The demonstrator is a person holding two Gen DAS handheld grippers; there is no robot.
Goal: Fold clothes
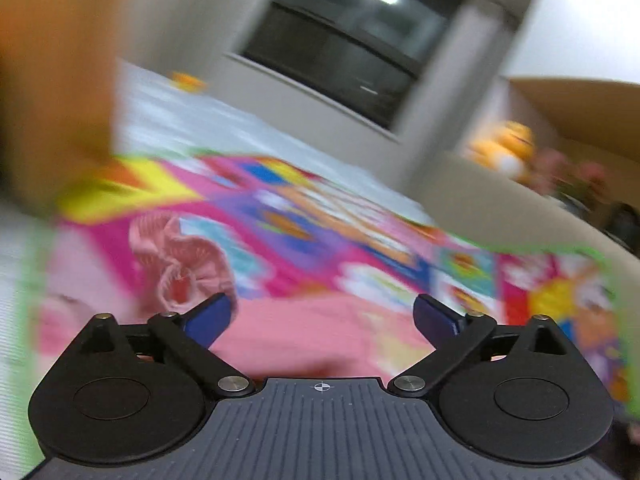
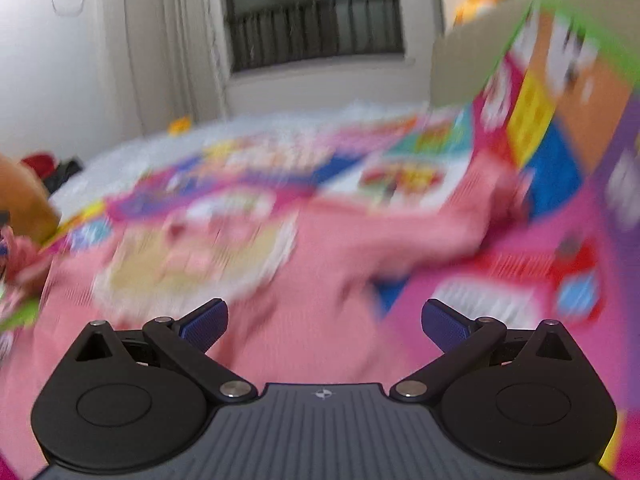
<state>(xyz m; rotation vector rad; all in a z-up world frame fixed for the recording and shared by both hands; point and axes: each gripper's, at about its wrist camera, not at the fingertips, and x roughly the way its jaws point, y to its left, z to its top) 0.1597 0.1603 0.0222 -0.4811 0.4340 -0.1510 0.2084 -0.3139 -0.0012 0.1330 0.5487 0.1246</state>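
Right wrist view: pink garment lies spread on colourful play mat, both the right tool and left tool gaping, empty, above it; judgement: pinch one cloth layer only, avoiding the mat.

Blur: mat print unreadable | pink garment outline smeared, cut at bottom edge | yellow toy unidentifiable
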